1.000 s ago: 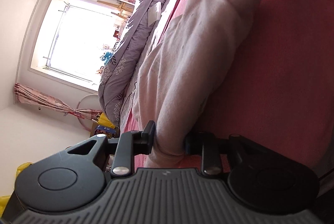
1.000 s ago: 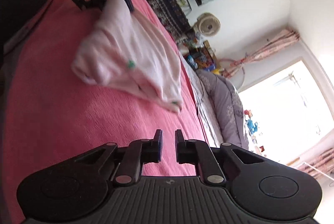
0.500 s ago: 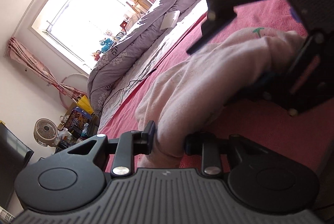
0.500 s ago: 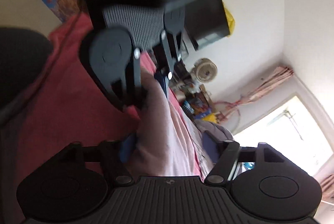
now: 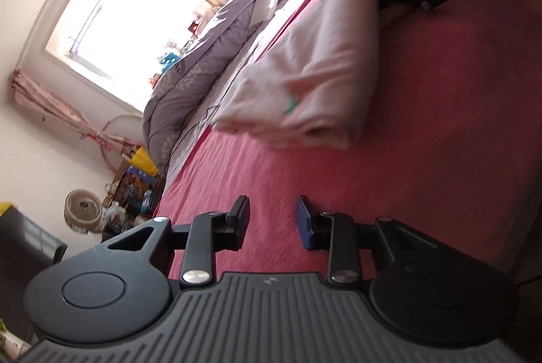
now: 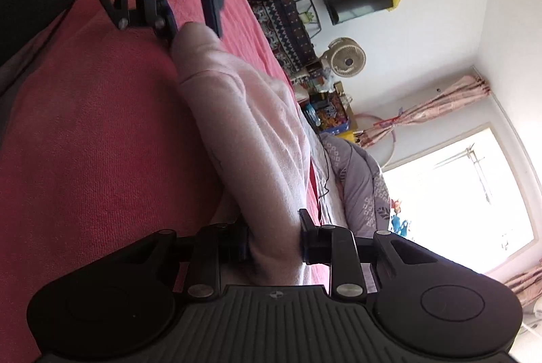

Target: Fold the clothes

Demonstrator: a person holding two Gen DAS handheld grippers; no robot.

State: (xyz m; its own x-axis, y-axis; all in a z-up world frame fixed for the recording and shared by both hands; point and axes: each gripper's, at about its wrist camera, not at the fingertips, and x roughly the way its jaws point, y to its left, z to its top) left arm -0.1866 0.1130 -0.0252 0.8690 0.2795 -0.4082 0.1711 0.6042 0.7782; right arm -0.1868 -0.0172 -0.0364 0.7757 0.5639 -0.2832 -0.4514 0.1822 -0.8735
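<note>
Clamping pink garment (image 6: 257,139), right claw (image 6: 272,241); left claw (image 5: 271,220) parted, empty

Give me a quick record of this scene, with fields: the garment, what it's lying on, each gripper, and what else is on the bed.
garment: pale pink soft cloth garment, folded into a long bundle, small green print on it
surface: red textured bedspread, garment lying on it
left gripper: open, nothing between its fingers, short of the bundle's near end
right gripper: closed on the bundle's other end
also on bed: grey-lilac patterned quilt, heaped along the window side
fold status: bundle looks folded; edges blurred
</note>
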